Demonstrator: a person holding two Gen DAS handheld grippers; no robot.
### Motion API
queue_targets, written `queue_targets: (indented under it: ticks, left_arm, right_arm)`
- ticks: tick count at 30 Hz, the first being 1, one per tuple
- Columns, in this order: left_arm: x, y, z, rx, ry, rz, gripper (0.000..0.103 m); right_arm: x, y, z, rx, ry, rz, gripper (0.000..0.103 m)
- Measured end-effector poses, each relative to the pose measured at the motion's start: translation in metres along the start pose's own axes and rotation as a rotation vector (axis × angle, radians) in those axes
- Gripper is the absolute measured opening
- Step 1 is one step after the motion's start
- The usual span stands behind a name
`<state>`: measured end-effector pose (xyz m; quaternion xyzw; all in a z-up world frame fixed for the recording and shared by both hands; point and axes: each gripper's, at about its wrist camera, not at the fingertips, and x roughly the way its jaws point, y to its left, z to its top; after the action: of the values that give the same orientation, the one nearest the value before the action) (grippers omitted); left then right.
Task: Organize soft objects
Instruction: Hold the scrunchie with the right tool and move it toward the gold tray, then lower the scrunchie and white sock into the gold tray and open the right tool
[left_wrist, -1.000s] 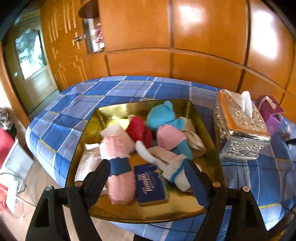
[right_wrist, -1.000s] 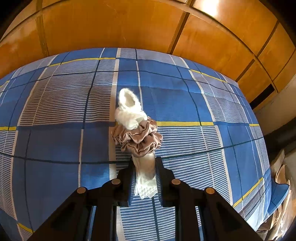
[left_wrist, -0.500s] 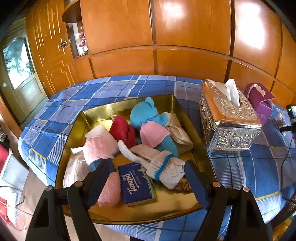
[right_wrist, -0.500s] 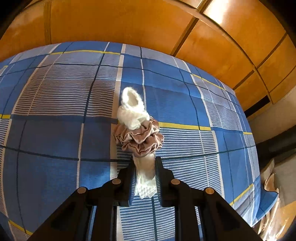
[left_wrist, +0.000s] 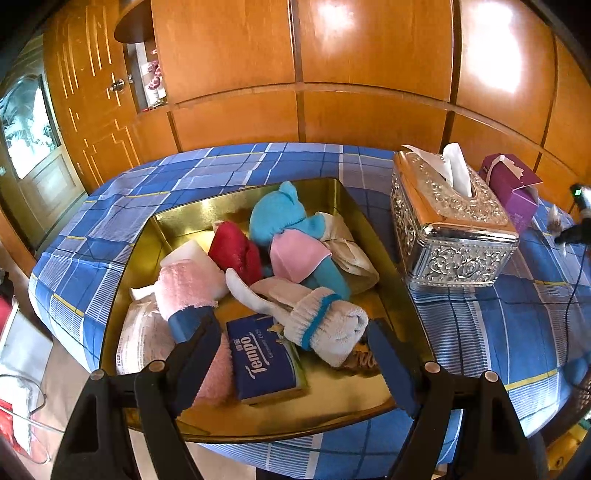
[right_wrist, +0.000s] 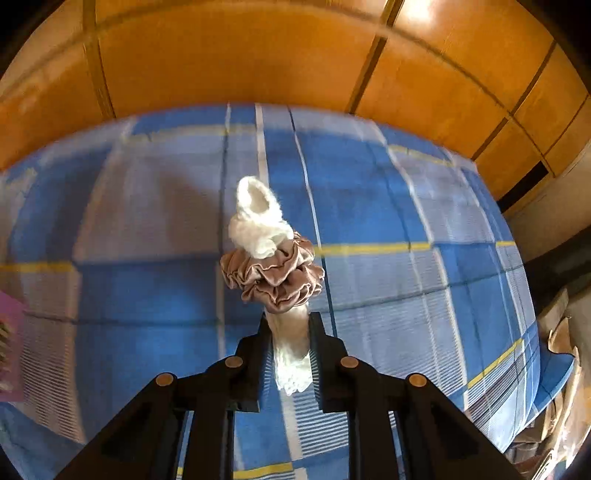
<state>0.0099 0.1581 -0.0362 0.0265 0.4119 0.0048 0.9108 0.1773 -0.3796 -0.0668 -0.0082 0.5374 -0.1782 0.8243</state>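
- Left gripper (left_wrist: 291, 347) spread wide, empty, poised above the near end of the gold tray (left_wrist: 347, 400)
- Gold tray resting on the counter (left_wrist: 240, 164) under a blue plaid cloth, holding a jumble of soft things
- In the tray: turquoise plush toy (left_wrist: 277, 216) toward the back, red fuzzy piece (left_wrist: 234, 251) just left of it, pink cloth (left_wrist: 295, 256) lying over the toy's lower half
- White sock with blue band (left_wrist: 321, 325) nearest the gripper, draped across the middle; pink towel roll (left_wrist: 184, 286) at the left, partly behind the left finger
- Blue Tempo tissue pack (left_wrist: 264, 363) flat on the tray floor between the two fingers
- Ornate silver tissue box (left_wrist: 448, 236) just right of the tray, purple box (left_wrist: 515, 192) beyond it
- Right gripper (right_wrist: 290, 332) clamped on a white fluffy sock (right_wrist: 258, 221), held up over the plaid cloth
- Brown satin scrunchie (right_wrist: 273, 273) ringed around the sock just past the fingertips; view blurred
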Motion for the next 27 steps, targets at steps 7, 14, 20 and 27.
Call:
queue_targets:
  ticks: [7,14,20,27]
  left_arm:
    - [0.003,0.006,-0.003,-0.012,0.005,-0.013,0.082]
    - [0.003,0.023,-0.006,-0.055,0.006,-0.002,0.082]
    - [-0.002,0.036,-0.006,-0.086,-0.007,0.014,0.082]
    - [-0.013,0.059,-0.003,-0.131,-0.037,0.052,0.082]
  right_arm:
    - [-0.089,0.027,0.049,-0.068,-0.160,0.069,0.016]
    - [-0.186,0.112,0.075,-0.257,-0.370,0.202,0.017]
    - [-0.226,0.201,0.061,-0.456,-0.461,0.335,0.017]
    - [-0.246,0.296,0.007,-0.673,-0.438,0.529,0.017]
